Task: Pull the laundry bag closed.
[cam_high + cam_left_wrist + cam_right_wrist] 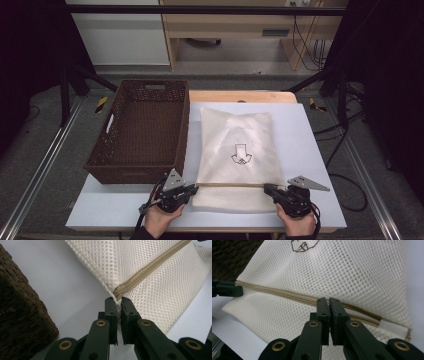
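Mesh grip, left: your left gripper (119, 300) is clenched on the mesh bag (150, 277) at the zipper's (150, 266) end.
Right: your right gripper (329, 301) is pinched shut on the zipper.
Bag: flat on the table (305, 150), just beside the wicker basket (142, 130).

Black hand-held gripper (192, 188) jaws, brass rivets, grey triangular plates, black cables

Cream mesh laundry bag (235, 145): soft open-weave cloth, matt, with a tan woven zip tape (150, 267). Dark brown rectangular wicker basket (137, 132): rough woven surface. White table (300, 150): smooth, matt. Black gripper (329, 302): smooth matt plastic, brass-coloured rivets.
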Motion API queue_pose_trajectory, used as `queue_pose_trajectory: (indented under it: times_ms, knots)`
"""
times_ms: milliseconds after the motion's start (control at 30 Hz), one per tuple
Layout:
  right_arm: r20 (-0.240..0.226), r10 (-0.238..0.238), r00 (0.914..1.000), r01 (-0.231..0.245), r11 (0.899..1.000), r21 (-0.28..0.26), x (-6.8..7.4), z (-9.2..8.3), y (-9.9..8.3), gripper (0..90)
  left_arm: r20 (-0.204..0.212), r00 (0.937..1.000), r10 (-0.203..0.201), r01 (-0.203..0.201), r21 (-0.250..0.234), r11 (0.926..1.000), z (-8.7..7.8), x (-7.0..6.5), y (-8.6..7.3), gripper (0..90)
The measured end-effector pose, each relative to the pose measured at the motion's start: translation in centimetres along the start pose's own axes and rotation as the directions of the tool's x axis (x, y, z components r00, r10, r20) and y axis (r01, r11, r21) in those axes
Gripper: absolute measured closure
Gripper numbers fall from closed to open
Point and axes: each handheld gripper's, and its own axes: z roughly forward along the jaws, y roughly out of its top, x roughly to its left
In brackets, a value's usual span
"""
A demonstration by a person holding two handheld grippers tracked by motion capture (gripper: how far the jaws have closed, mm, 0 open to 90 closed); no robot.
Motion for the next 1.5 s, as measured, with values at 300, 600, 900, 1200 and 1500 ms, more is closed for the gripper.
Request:
queue_pose_trajectory:
  times_ms: [300, 600, 900, 1200, 1500]
  knots:
    - [0.012, 0.024, 0.9997, -0.024, 1.0, 0.009, -1.0, -0.2, -0.2, 87.5, -0.001, 1.0, 0.002, -0.002, 0.005, 1.0, 0.1, 0.0, -0.1, 84.4]
    - [0.066, 0.026, 0.9975, -0.028, 0.999, 0.022, -1.9, -0.4, -0.4, 87.5, -0.009, 1.0, 0.003, -0.003, 0.009, 1.0, 0.2, 0.0, -0.1, 84.4]
    - [0.075, 0.06, 0.9954, -0.062, 0.998, 0.023, -2.9, -0.7, -0.5, 87.5, -0.009, 1.0, 0.003, -0.003, 0.011, 0.9999, 0.2, 0.0, -0.1, 84.4]
    - [0.123, 0.069, 0.99, -0.073, 0.997, 0.027, -3.9, -0.9, -0.7, 87.5, -0.012, 0.9999, 0.003, -0.002, 0.014, 0.9999, 0.2, 0.1, -0.2, 84.4]
    - [0.138, 0.046, 0.9894, -0.053, 0.997, 0.048, -4.0, -0.3, -0.8, 85.4, -0.015, 0.9998, 0.01, -0.01, 0.0, 1.0, 0.2, 0.1, -0.3, 82.9]
